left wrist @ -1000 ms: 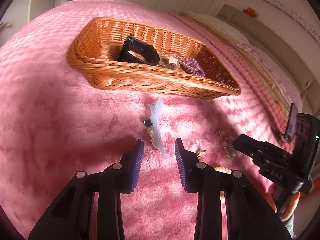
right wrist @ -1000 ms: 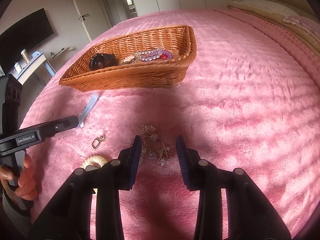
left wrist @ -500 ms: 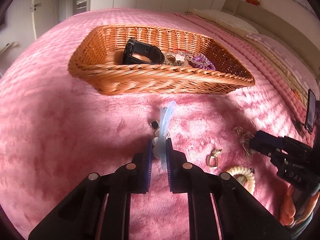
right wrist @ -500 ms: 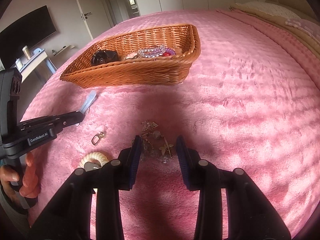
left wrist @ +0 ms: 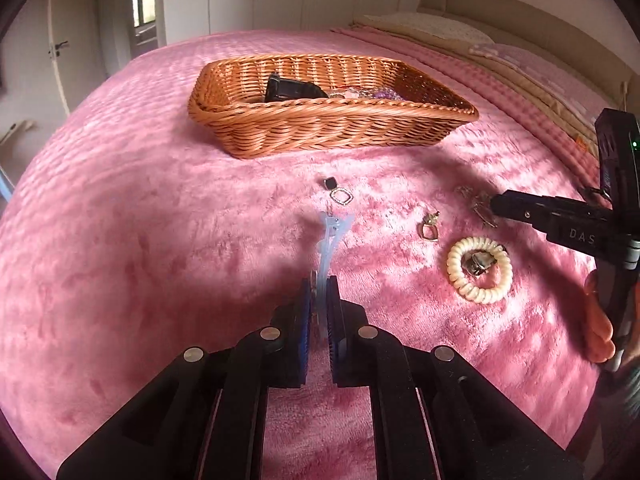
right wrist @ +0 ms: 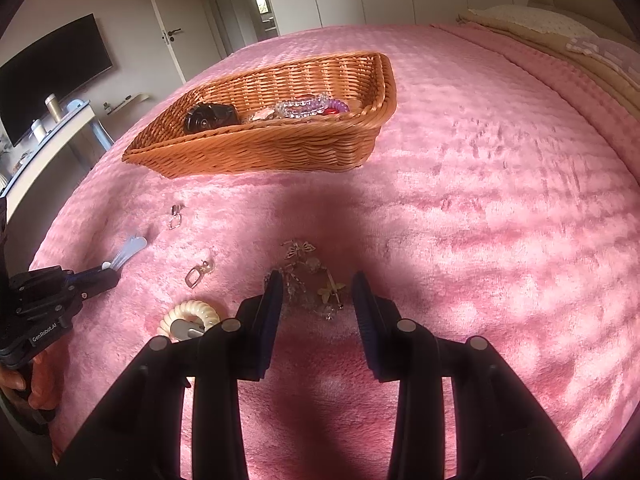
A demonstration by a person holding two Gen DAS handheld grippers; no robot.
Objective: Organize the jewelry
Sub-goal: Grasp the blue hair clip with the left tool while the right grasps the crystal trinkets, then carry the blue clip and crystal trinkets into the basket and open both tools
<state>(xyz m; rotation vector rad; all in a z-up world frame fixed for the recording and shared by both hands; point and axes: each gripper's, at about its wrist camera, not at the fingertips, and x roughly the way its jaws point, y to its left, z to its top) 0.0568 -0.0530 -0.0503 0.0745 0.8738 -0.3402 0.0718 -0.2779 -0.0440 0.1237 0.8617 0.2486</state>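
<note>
Plush pink bedspread (left wrist: pixel 160 240) (matt); woven wicker basket (left wrist: pixel 320 136); translucent plastic clip (left wrist: pixel 329 240).

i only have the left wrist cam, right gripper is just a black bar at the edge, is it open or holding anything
Observer: The right gripper is open, its fingers either side of a tangle of gold butterfly jewelry on the pink blanket, not pinching it.
Operator: whats hidden in the basket behind the black thing
Observer: In the wicker basket, a clear and purple bead bracelet lies beside a purple spiral hair tie.
Operator: anything off to my left
Observer: A wall-mounted TV hangs above a white desk.
</note>
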